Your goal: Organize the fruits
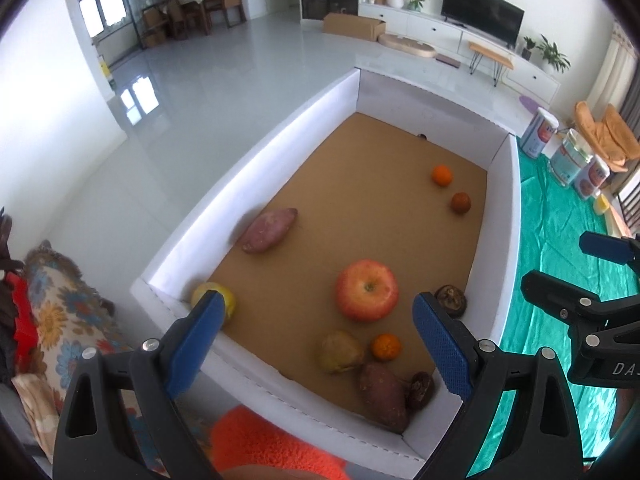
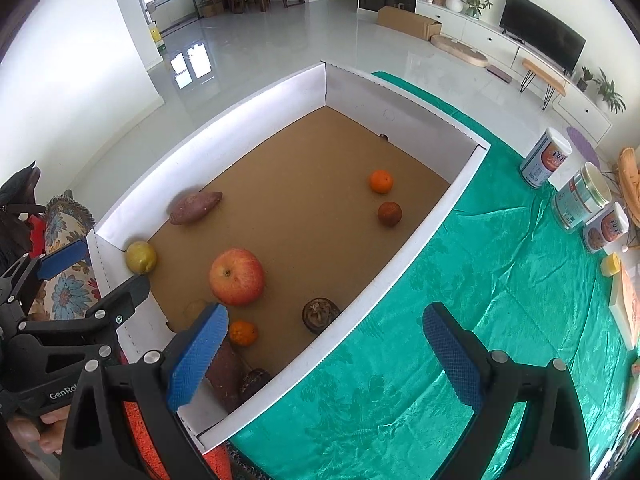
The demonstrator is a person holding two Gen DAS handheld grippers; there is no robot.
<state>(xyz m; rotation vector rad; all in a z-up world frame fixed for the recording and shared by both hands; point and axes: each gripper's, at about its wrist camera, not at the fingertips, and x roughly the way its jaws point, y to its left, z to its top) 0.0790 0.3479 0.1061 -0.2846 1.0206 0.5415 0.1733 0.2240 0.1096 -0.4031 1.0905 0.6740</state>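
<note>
A white-walled box (image 1: 248,168) (image 2: 412,248) with a brown floor holds the produce. In it lie a big red apple (image 1: 367,290) (image 2: 236,277), a sweet potato (image 1: 269,230) (image 2: 195,207) by the left wall, a yellow-green fruit (image 1: 228,294) (image 2: 141,256) in the near left corner, an orange (image 1: 441,175) (image 2: 380,181), a brown round fruit (image 1: 460,203) (image 2: 389,213), a small orange (image 1: 386,347) (image 2: 242,333), a yellowish pear-like fruit (image 1: 340,351), a second sweet potato (image 1: 383,396) and dark dried fruits (image 1: 451,300) (image 2: 320,314). My left gripper (image 1: 320,344) hangs open above the box's near end. My right gripper (image 2: 326,356) hangs open over the box's right wall. Neither holds anything.
A green cloth (image 2: 460,300) covers the table right of the box. Three tins (image 2: 580,200) and a small yellow object (image 2: 611,265) stand at its far right. A floral cushion (image 1: 60,320) lies left of the box. An orange fuzzy sleeve (image 1: 264,448) shows below.
</note>
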